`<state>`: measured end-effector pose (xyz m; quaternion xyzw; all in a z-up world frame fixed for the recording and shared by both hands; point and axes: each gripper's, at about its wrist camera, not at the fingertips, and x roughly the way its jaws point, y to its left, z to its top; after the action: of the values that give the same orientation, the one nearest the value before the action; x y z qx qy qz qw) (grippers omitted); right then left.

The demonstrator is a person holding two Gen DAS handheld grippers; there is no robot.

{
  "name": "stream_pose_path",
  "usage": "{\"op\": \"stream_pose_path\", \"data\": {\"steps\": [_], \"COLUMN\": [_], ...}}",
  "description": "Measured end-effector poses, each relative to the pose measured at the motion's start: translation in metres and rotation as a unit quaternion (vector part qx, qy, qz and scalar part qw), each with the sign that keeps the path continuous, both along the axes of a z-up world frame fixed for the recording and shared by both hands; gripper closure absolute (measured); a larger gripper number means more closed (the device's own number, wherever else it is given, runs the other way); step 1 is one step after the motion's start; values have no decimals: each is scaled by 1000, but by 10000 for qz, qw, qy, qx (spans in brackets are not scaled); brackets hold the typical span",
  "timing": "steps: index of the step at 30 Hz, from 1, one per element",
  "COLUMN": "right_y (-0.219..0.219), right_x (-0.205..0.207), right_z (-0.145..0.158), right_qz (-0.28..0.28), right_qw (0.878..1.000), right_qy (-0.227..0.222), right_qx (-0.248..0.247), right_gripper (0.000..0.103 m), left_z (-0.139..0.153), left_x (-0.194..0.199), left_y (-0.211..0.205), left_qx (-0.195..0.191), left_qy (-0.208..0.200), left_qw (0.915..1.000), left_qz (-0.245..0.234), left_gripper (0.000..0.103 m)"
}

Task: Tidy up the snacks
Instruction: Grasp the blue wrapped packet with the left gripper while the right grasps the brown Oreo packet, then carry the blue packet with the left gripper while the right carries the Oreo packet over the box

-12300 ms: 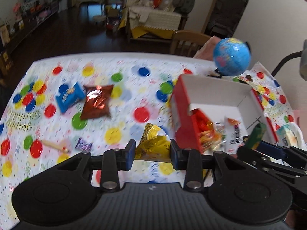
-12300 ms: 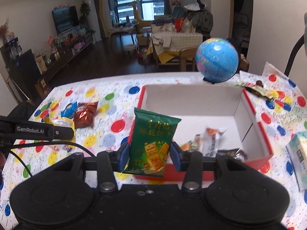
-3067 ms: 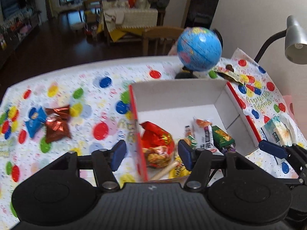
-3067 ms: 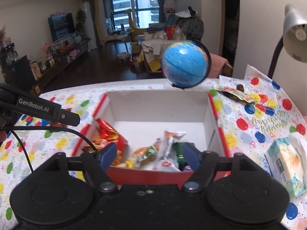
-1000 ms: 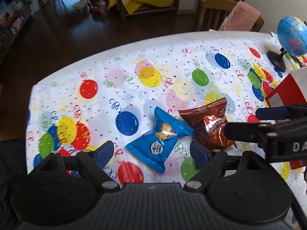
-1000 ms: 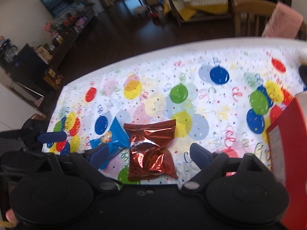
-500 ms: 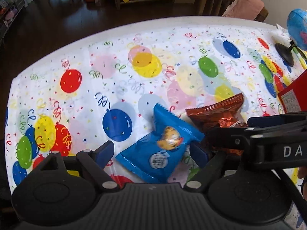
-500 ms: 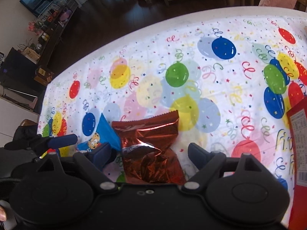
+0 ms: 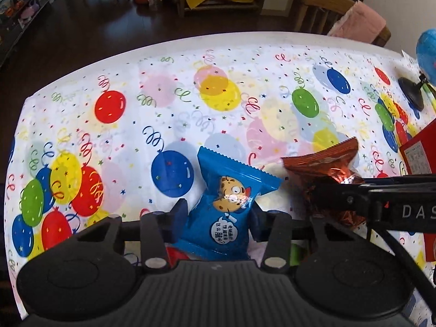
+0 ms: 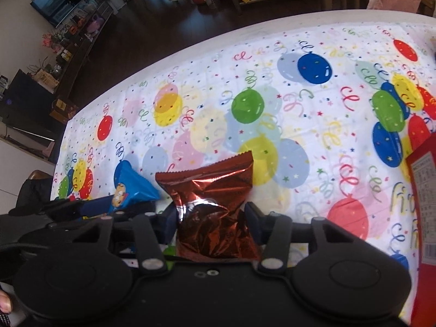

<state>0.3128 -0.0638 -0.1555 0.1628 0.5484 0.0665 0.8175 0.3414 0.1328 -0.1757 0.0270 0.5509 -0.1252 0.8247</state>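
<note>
A blue cookie packet (image 9: 231,190) lies on the balloon-print tablecloth (image 9: 218,109). My left gripper (image 9: 218,218) straddles its lower half, jaws closing, and the pads pinch its sides. Just right of it lies a brown foil packet (image 9: 327,163), partly hidden behind the other gripper's black body. In the right wrist view my right gripper (image 10: 211,218) has its jaws closing on that brown foil packet (image 10: 212,185), pads against its crumpled sides. The blue cookie packet (image 10: 130,188) shows at the left there.
A red box (image 10: 425,190) stands at the right edge, close to the right gripper. A blue globe (image 9: 427,51) on a black base sits at the far right. A wooden chair (image 9: 321,8) stands beyond the table's far edge, where the dark floor begins.
Both grippers have sunk a little toward the table, and their jaws have narrowed from wide open onto the packets: left on the blue one, right on the brown one.
</note>
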Motion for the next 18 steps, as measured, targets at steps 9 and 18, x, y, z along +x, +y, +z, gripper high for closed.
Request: {"op": "stream_pose_path", "data": {"steps": [9, 18], "right_y": [-15, -36], "right_x": [-27, -74], "right_z": [24, 69], "right_qz": [-68, 8], "right_qw": [9997, 9983], "right_qy": [-230, -579], "right_qx": [-52, -14], "right_gripper": [55, 55], "left_z": [26, 83], "left_x": [-30, -81], "left_y": [8, -1], "left_qx": [-170, -349], "left_qy": [-186, -575], "left_qw": [9990, 9962], "left_qz": [379, 552], "left_gripper": [67, 67]}}
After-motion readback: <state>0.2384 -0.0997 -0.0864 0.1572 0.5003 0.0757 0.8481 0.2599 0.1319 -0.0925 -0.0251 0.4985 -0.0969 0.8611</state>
